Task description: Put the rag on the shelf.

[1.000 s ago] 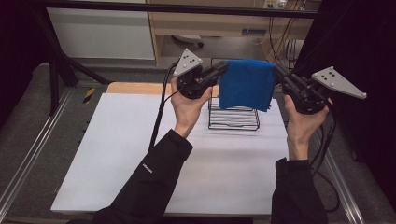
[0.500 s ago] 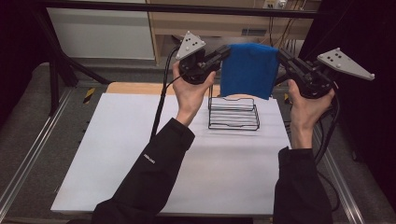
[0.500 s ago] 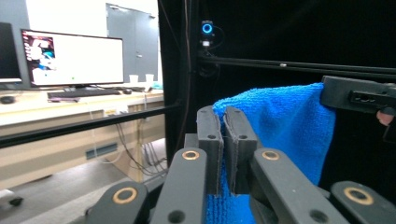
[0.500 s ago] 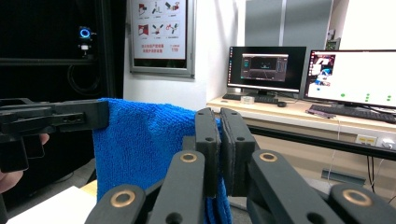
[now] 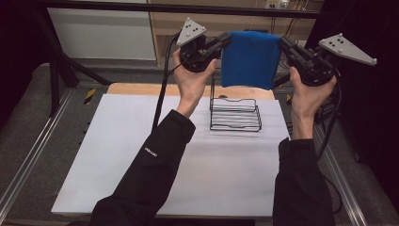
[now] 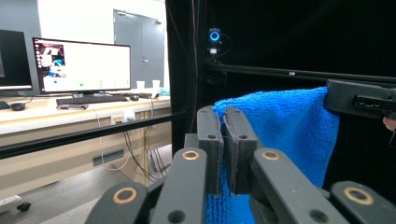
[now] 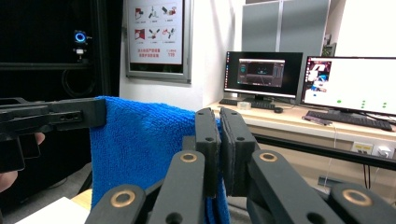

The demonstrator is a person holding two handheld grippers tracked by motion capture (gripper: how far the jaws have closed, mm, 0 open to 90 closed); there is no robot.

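A blue towel hangs stretched between both grippers, high above the far end of the table. My left gripper is shut on the towel's left top corner, and my right gripper is shut on its right top corner. In the left gripper view the jaws pinch the blue towel between them, with the other gripper clamped on its far corner. In the right gripper view the jaws stand closed on the blue towel, and the other gripper holds the opposite corner. A black wire rack stands on the table below the towel.
The white table top spreads toward the near edge, with a wooden board at its far side. Metal rails run along the left, and a black frame bar crosses overhead. Desks with monitors stand beyond.
Both grippers have risen with the towel held between them, lifting it higher above the wire rack. The towel stays stretched between the two hands.
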